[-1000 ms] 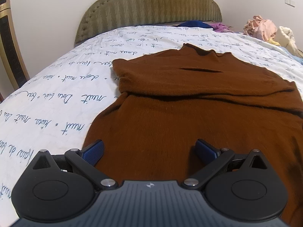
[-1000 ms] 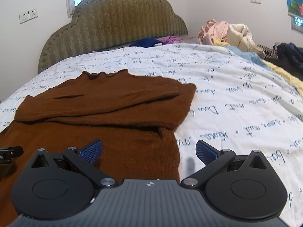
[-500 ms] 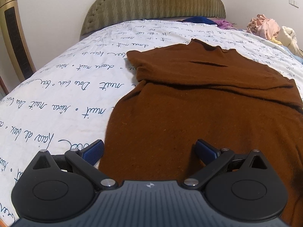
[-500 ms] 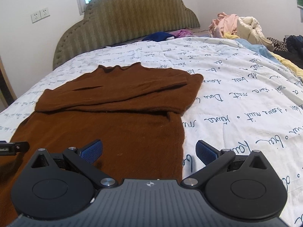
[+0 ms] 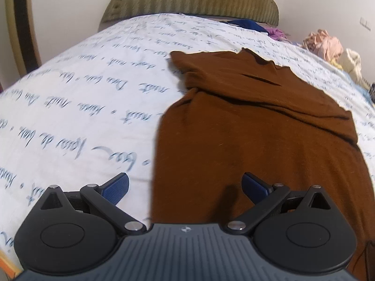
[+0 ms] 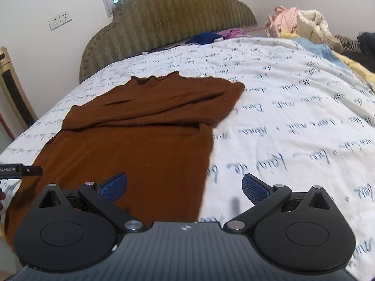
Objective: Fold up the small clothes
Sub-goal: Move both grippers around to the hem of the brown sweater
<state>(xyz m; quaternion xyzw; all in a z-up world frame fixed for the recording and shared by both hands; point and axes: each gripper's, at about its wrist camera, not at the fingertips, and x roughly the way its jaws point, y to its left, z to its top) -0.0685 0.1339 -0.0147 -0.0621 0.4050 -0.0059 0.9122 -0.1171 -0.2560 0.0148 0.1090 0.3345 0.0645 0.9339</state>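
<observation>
Brown knit sweater [image 5: 269, 126] spread flat on the bed [image 5: 77, 107], over the white bedsheet with blue script; collar toward the headboard [image 6: 168, 21], hem toward the cameras, sleeves already folded across the chest. Long axis running straight away from both tools, hem to collar.

Left hand-held gripper [image 5: 185, 187] low over the near left side of the sweater, fingers spread wide, holding nothing; left pad [image 5: 117, 186] over bare sheet, the other over knit, so the sweater's left side edge falling between them. Right hand-held gripper [image 6: 185, 187] likewise spread and empty, straddling the right side edge: one pad over knit, the other over sheet.

Each tool nearest its own lower corner; neither clearly closer than the other. Hem itself hidden below the tool bodies in both views, so contact with the cloth impossible to tell. Likely next: pinch both near corners and carry the hem away toward the collar.

Heap of other clothes [image 6: 295, 23] well apart, at the far right by the wall.
</observation>
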